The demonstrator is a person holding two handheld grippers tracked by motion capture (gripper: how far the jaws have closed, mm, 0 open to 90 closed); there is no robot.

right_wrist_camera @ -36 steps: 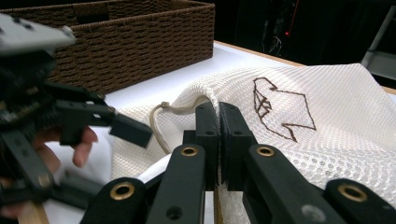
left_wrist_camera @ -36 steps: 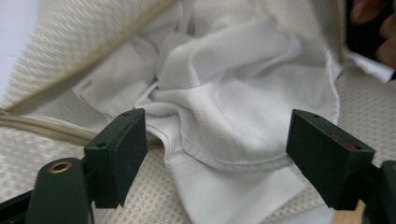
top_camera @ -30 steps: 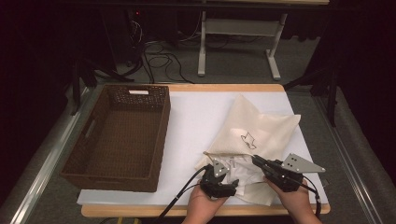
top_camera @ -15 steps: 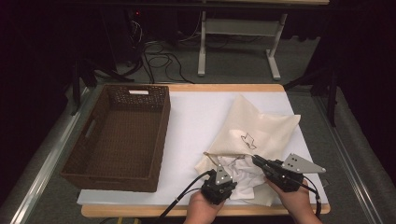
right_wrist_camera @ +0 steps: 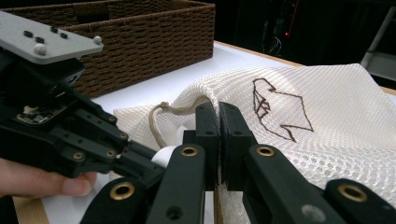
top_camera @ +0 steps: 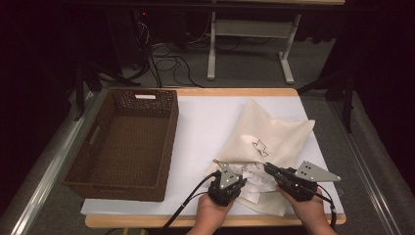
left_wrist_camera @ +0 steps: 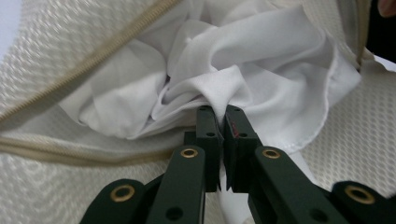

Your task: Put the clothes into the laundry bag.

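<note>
A cream mesh bag [top_camera: 274, 134] with a dark logo lies on the right of the white table. Crumpled white cloth [top_camera: 252, 178] spills from its near, open end. My left gripper [top_camera: 230, 174] is at that opening, and in the left gripper view it [left_wrist_camera: 221, 112] is shut on a fold of the white cloth [left_wrist_camera: 261, 60], inside the bag's rim [left_wrist_camera: 46, 60]. My right gripper [top_camera: 267, 166] reaches in from the right. In the right gripper view it [right_wrist_camera: 217, 108] is shut on the bag's [right_wrist_camera: 327, 140] mesh edge, beside the drawstring [right_wrist_camera: 156, 121].
A brown wicker basket [top_camera: 169, 137] stands on the left of the table, nothing visible inside; its wall [right_wrist_camera: 154, 42] rises behind the left gripper [right_wrist_camera: 140, 156]. White tabletop [top_camera: 205, 127] lies between basket and bag. Both hands are at the near edge.
The left gripper has shifted slightly at the bag's mouth. The right gripper, bag and basket have stayed where they were.
</note>
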